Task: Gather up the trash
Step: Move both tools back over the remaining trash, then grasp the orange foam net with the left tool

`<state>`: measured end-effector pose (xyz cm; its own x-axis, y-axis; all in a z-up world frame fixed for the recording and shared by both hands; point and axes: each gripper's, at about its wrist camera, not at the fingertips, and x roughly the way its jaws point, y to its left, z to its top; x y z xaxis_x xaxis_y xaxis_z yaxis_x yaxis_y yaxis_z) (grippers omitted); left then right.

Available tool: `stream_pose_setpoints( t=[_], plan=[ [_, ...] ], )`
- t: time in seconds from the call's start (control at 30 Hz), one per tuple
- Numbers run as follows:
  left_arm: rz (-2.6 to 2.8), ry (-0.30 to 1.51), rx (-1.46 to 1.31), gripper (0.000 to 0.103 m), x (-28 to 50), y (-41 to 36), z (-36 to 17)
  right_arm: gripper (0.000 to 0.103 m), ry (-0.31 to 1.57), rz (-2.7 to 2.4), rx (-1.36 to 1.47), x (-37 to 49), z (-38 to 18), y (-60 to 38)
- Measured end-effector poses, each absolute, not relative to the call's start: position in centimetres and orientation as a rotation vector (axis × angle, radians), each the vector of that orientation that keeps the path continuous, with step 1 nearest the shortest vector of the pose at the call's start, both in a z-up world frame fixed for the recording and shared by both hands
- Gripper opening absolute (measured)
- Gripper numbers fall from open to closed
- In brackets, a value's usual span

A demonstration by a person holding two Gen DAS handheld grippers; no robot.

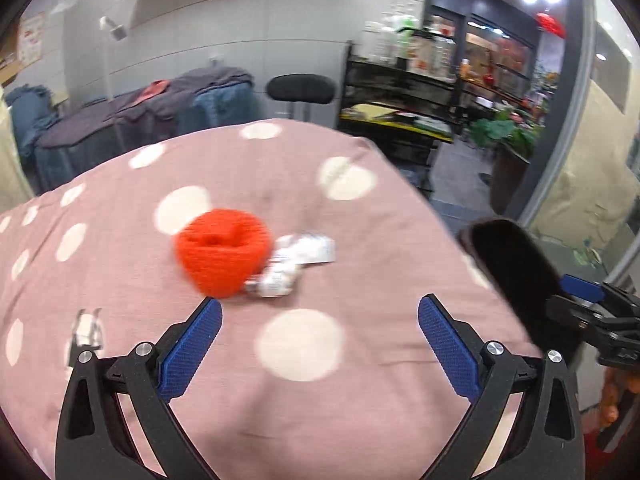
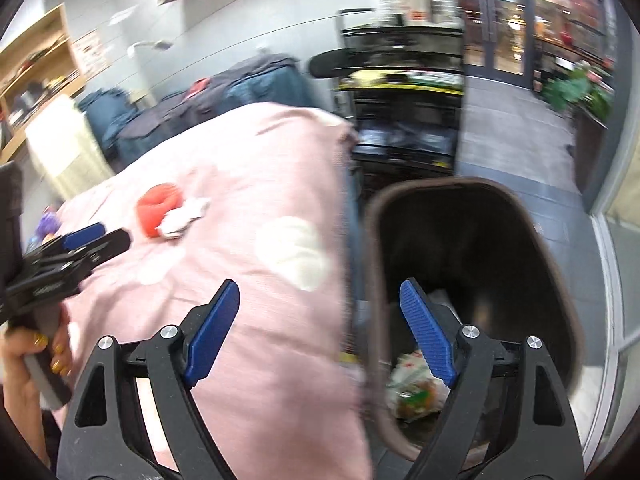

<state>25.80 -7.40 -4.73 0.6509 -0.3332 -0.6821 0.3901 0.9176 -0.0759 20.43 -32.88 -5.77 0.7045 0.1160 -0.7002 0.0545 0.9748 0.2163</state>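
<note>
A crumpled white wrapper (image 1: 294, 264) lies on the pink dotted tablecloth (image 1: 360, 400), touching an orange knitted ball (image 1: 222, 254). My left gripper (image 1: 320, 314) is open and empty, just short of them. A small clear scrap (image 1: 88, 328) lies at the left. In the right wrist view the wrapper (image 2: 182, 216) and ball (image 2: 156, 206) are far left. My right gripper (image 2: 320, 296) is open and empty, over the table's right edge and the dark bin (image 2: 472, 288). The bin holds crumpled trash (image 2: 412, 388). The left gripper (image 2: 86, 238) shows at the left.
The bin (image 1: 512, 272) stands off the table's right edge, with the right gripper (image 1: 592, 300) beside it. A black stool (image 1: 300, 88), a black shelf rack (image 1: 400, 92) and cloth-covered furniture (image 1: 132, 116) stand beyond the table. The tablecloth (image 2: 256, 184) hangs over the edge.
</note>
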Motion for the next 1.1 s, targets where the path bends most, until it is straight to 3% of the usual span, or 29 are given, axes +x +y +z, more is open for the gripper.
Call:
stream_pose_setpoints(
  t=[0.27, 0.43, 0.63, 0.7, 0.77, 1.1],
  plan=[
    [-0.32, 0.843, 0.079, 0.096, 31.7, -3.4, -6.7, 0.082, 0.817, 0.168, 0.133, 24.3, -4.2, -27.2],
    [-0.306, 0.907, 0.094, 0.09, 34.7, -3.7, -8.1, 0.082, 0.84, 0.212, 0.085, 26.1, -3.8, -24.8],
    [-0.322, 0.961, 0.039, 0.056, 35.6, -3.2, -8.9, 0.082, 0.886, 0.261, 0.081, 28.1, -4.4, -23.1],
    [-0.323, 0.946, 0.016, 0.034, 35.3, -2.6, -8.5, 0.082, 0.904, 0.277, 0.075, 29.0, -4.7, -22.4],
    [-0.318, 0.927, 0.004, 0.023, 35.0, -2.3, -8.0, 0.082, 0.919, 0.289, 0.071, 29.9, -5.0, -21.7],
    [-0.277, 0.78, -0.127, 0.019, 30.2, 1.6, -4.0, 0.082, 1.053, 0.329, 0.1, 36.4, -7.1, -18.3]
  ],
)
